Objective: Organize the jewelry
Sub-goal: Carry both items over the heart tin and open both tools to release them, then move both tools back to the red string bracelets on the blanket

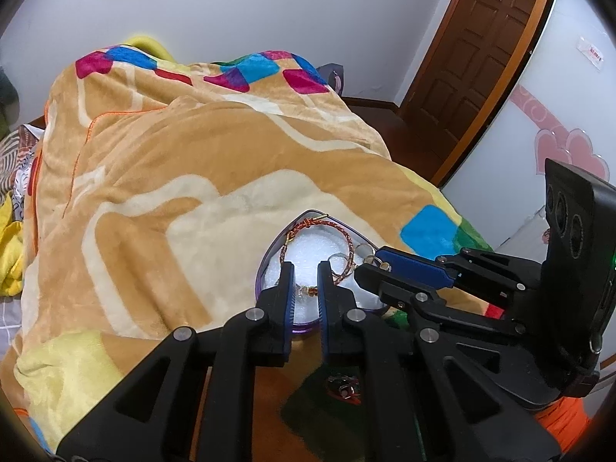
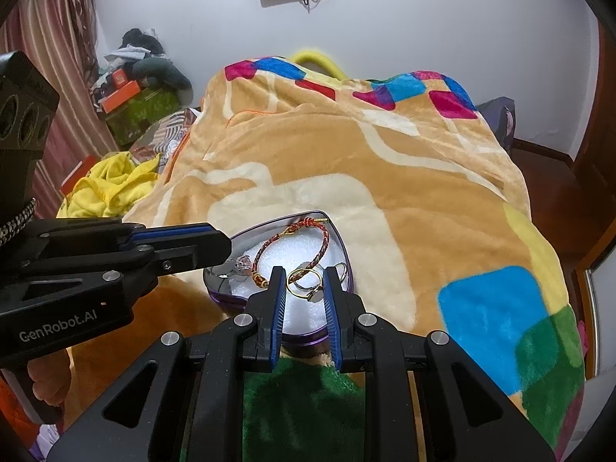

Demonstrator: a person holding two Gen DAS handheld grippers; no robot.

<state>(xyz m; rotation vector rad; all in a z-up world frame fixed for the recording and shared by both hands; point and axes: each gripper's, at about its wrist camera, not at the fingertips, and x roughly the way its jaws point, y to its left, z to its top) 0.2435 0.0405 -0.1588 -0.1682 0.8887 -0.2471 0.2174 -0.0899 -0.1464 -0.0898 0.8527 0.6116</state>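
At lower centre, both grippers, left (image 1: 306, 269) and right (image 2: 304, 273), hover narrow and empty over the purple box (image 2: 269, 333) on the blanket (image 2: 385, 161), probably to settle the red bracelet (image 2: 304, 242) and gold ring (image 2: 304, 285) lying on its white foam.

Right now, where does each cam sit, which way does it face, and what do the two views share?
Left wrist: on the left gripper, looking down along its fingers at the purple box on the blanket; the right gripper enters from the right.
Right wrist: on the right gripper, looking down at the same purple box; the left gripper enters from the left.
Shared: box, red braided bracelet, blanket, wall behind the bed.
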